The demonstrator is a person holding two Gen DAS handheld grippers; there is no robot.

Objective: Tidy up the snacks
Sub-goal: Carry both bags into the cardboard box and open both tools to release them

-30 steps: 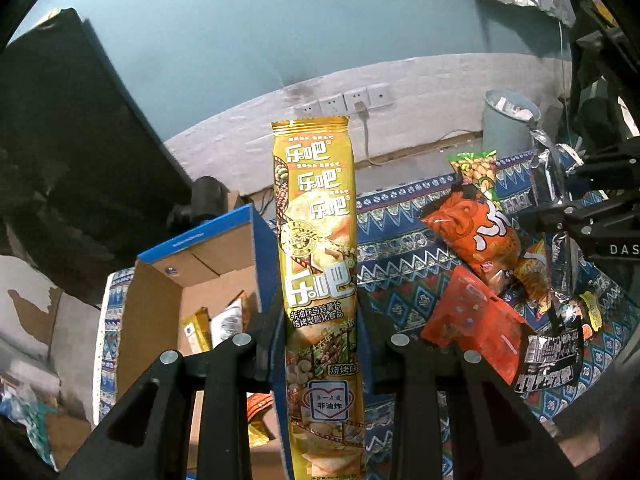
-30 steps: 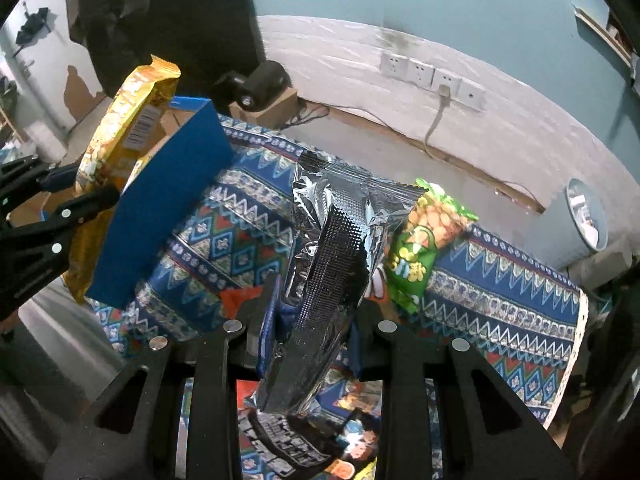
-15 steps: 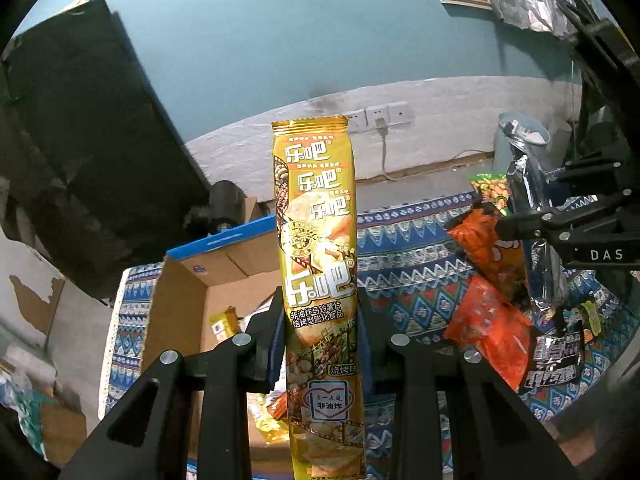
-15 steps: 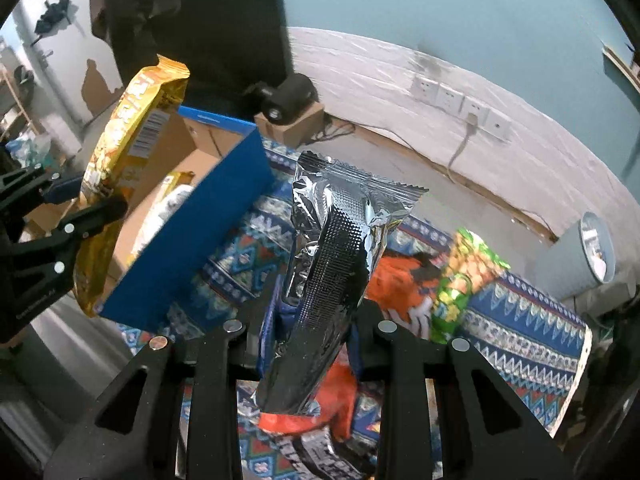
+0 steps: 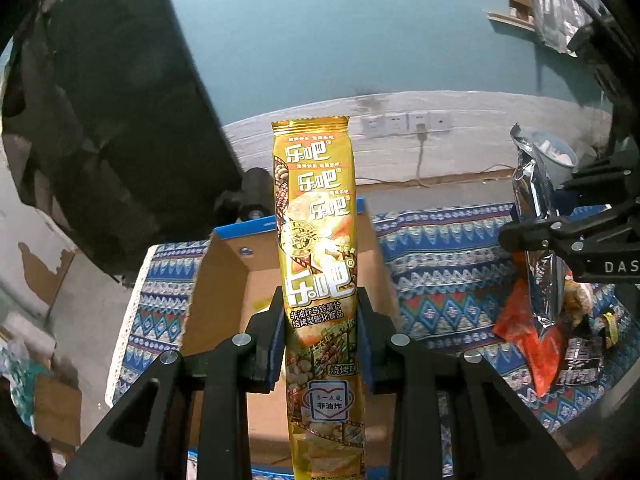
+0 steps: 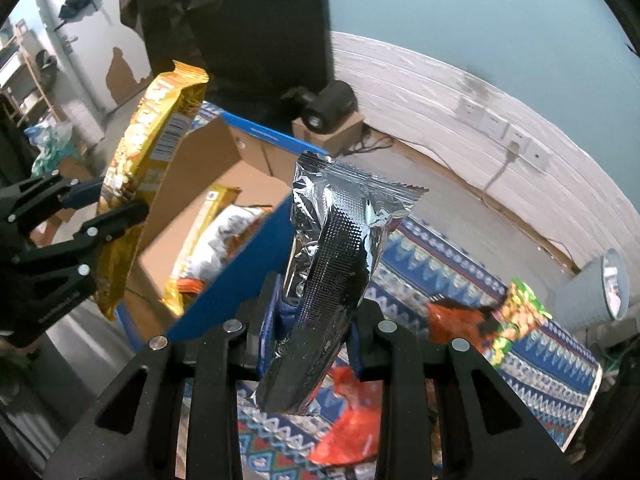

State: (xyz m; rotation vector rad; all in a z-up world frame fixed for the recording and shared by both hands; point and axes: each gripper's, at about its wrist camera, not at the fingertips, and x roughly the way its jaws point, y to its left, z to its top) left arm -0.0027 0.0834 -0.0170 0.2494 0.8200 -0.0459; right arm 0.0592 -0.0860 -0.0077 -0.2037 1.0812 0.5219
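Observation:
My left gripper is shut on a tall yellow chip packet, held upright over the open cardboard box with blue outer walls. My right gripper is shut on a silver foil snack bag, held just right of the box's blue wall. The right wrist view shows the yellow packet in the left gripper above the box's left side. Inside the box lie a yellow packet and a white and orange bag. The left wrist view shows the silver bag at the right.
The box stands on a blue patterned cloth. Orange snack bags and a green bag lie on the cloth at the right, with dark packets near them. A grey bin stands at the far right. A black panel leans behind the box.
Both grippers have moved left toward the box with their packets. The yellow packet is now over the box's middle. The silver bag has come from the loose snacks to the box's blue wall.

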